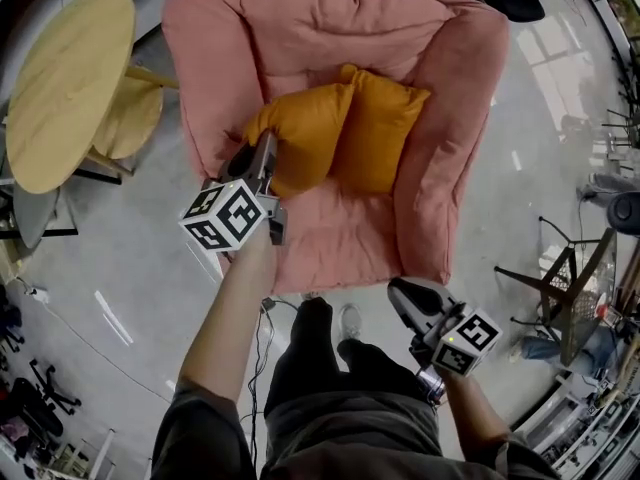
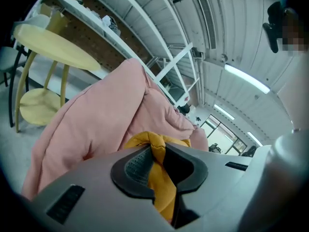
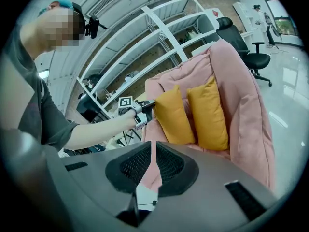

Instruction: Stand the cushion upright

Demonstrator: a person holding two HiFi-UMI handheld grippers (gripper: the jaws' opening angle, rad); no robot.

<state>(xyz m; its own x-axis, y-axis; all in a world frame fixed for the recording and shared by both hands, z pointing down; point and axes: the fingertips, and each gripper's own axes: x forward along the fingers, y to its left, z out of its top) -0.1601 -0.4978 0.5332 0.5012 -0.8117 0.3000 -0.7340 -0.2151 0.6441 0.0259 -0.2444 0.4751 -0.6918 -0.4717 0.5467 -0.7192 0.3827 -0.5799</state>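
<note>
Pinching the top corner of the left orange cushion (image 1: 305,133), the left gripper (image 1: 262,150) is clenched on its fabric. The 2 cushions stand side by side, touching, against the back of the pink armchair (image 1: 440,198). The right gripper (image 1: 402,296) hangs well apart by the seat's front edge, jaws nearly together on nothing.
</note>
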